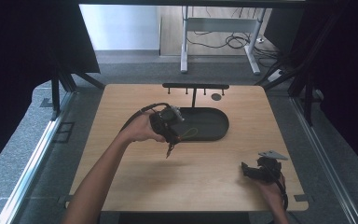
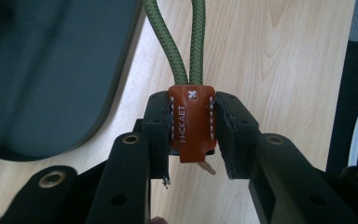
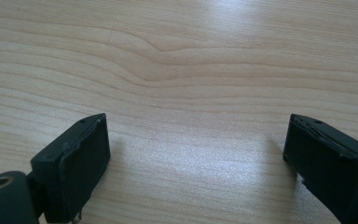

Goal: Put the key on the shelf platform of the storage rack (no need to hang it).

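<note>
Left gripper view: jaws of left gripper (image 2: 192, 135) clamp the keychain's brown leather tab (image 2: 192, 122); green cord (image 2: 186, 42) hangs beside dark tray (image 1: 214, 122).
Right gripper (image 3: 196, 158): jaws spread, empty, on counter (image 3: 177, 56).
Risk: tab likely slips; narrow hold.

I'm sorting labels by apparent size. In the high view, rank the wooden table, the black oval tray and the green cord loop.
1. wooden table
2. black oval tray
3. green cord loop, by far the smallest

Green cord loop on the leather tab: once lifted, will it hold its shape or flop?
Probably flops: the green cord loop is braided rope, curving loosely. The leather tab, clamped by the left gripper, looks thin and stitched, likely light and bendable, unlikely to slip.
</note>
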Available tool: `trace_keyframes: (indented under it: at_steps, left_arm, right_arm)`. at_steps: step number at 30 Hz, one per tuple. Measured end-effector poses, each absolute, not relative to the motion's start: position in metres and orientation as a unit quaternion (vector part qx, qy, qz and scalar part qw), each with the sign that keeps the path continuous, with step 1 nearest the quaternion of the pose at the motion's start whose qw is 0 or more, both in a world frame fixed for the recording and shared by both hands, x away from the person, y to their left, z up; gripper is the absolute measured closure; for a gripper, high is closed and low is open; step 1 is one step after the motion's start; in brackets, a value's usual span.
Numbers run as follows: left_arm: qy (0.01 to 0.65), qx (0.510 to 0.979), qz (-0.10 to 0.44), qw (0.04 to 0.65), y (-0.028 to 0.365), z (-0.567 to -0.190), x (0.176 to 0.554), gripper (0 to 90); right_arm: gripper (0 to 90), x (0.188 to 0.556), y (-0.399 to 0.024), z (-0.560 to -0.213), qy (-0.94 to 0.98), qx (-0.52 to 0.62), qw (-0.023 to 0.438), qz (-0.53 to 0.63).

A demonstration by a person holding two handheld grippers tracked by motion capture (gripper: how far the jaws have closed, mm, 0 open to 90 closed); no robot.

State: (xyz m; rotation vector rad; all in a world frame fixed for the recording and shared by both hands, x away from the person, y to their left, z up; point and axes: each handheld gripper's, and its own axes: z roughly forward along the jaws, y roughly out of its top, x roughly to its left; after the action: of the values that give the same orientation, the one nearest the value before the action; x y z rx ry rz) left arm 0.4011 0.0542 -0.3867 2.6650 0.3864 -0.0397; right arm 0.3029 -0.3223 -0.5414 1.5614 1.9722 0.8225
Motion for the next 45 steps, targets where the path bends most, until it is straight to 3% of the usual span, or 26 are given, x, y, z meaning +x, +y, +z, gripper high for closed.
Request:
trace_keyframes:
  at_steps: [10, 45]
  left_arm:
    - [0.14, 0.958, -0.022, 0.251, 0.057, -0.373, 0.412, 67.2]
    - [0.165, 0.95, -0.015, 0.266, 0.05, -0.356, 0.454, 67.1]
  right_arm:
    - [7.2, 0.303, -0.322, -0.541, 0.723, 0.571, 0.246, 0.301]
    - [7.2, 0.303, -0.322, -0.541, 0.722, 0.572, 0.245, 0.302]
